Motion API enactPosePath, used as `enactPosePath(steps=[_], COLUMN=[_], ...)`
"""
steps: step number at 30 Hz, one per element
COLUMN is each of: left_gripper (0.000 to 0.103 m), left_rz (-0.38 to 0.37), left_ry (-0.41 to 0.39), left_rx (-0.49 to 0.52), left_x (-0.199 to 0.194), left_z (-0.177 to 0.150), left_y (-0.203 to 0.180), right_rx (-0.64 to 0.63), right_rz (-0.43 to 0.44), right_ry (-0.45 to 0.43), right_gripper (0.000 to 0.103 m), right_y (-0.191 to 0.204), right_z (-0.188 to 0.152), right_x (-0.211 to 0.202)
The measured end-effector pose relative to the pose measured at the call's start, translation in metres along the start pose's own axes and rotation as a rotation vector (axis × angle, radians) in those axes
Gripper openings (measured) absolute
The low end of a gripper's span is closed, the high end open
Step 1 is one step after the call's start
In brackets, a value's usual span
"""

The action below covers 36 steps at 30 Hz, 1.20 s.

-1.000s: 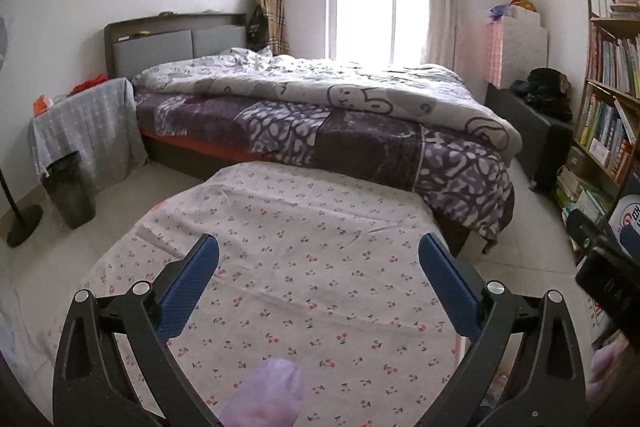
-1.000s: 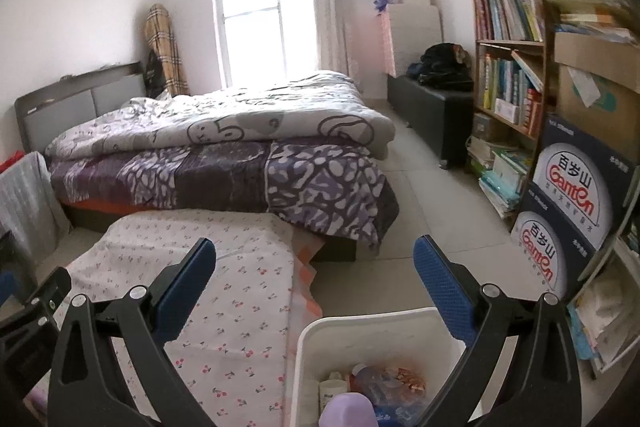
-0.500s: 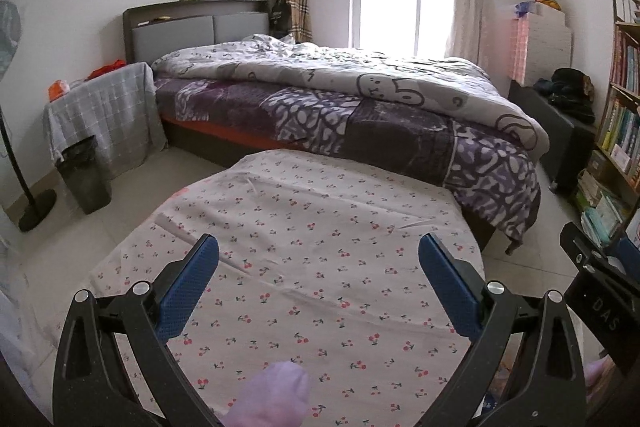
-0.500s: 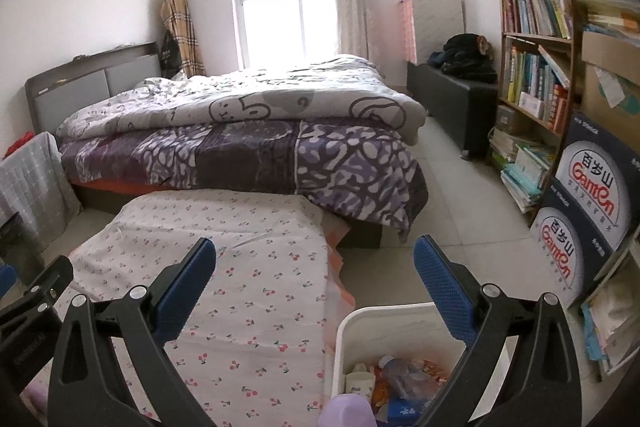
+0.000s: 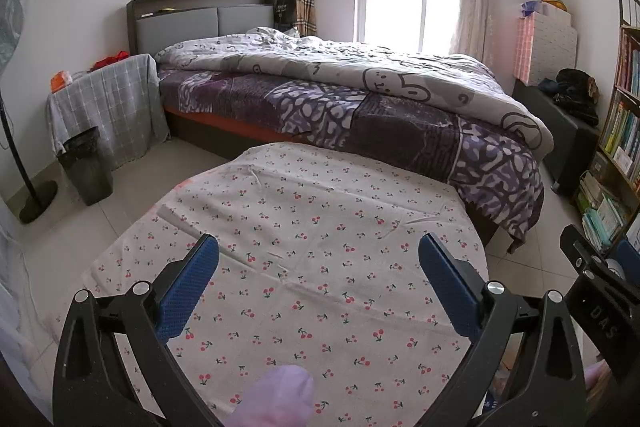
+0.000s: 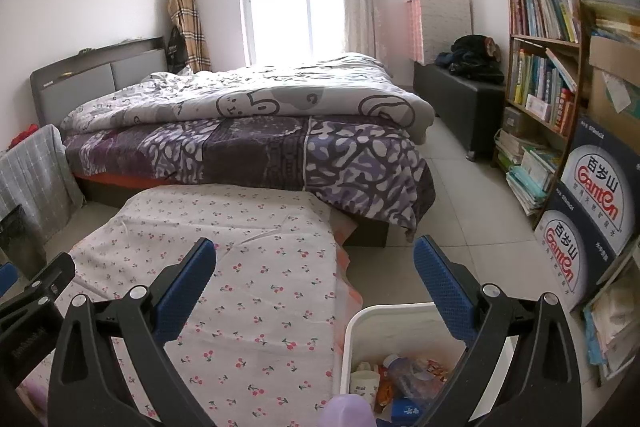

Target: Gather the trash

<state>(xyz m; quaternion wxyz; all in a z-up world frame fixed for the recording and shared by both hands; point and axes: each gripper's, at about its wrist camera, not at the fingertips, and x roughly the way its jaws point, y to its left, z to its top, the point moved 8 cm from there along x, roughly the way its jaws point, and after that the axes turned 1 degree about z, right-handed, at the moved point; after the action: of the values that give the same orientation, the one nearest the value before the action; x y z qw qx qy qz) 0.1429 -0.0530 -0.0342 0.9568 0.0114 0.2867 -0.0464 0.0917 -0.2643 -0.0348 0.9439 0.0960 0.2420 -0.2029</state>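
A white bin (image 6: 362, 323) stands on the floor to the right of the table, holding bottles, wrappers and other trash (image 6: 404, 375). My right gripper (image 6: 314, 277) hangs open above the gap between the table and the bin, nothing between its blue pads (image 6: 442, 277). Over the cherry-print tablecloth (image 5: 320, 259), my left gripper (image 5: 318, 279) is open and holds nothing. No loose trash shows on the cloth. The right gripper's body (image 5: 600, 291) shows at the right edge of the left wrist view.
A bed with a purple quilt (image 5: 380, 107) stands behind the table. A dark waste bin (image 5: 86, 167), a covered side table (image 5: 108, 103) and a fan stand (image 5: 24, 163) are at the left. A bookshelf (image 6: 544, 59) and water boxes (image 6: 588, 227) line the right wall.
Both views have pulled back and tilted slightly, so the table and bed sit lower and further off. More of the white bin's contents show in the right wrist view. Both grippers stay open.
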Motion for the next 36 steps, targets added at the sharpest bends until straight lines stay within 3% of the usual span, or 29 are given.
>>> enactPosePath(steps=[36], left_gripper=[0.096], left_rz=[-0.003], left_ry=[0.004], left_rx=[0.002], left_x=[0.0017], left_z=[-0.0015], left_y=[0.0018], right_rx=[-0.004], right_rz=[0.003], right_ry=[0.014], right_gripper=[0.096], right_y=[-0.0044], right_z=[-0.0038], right_x=[0.0002])
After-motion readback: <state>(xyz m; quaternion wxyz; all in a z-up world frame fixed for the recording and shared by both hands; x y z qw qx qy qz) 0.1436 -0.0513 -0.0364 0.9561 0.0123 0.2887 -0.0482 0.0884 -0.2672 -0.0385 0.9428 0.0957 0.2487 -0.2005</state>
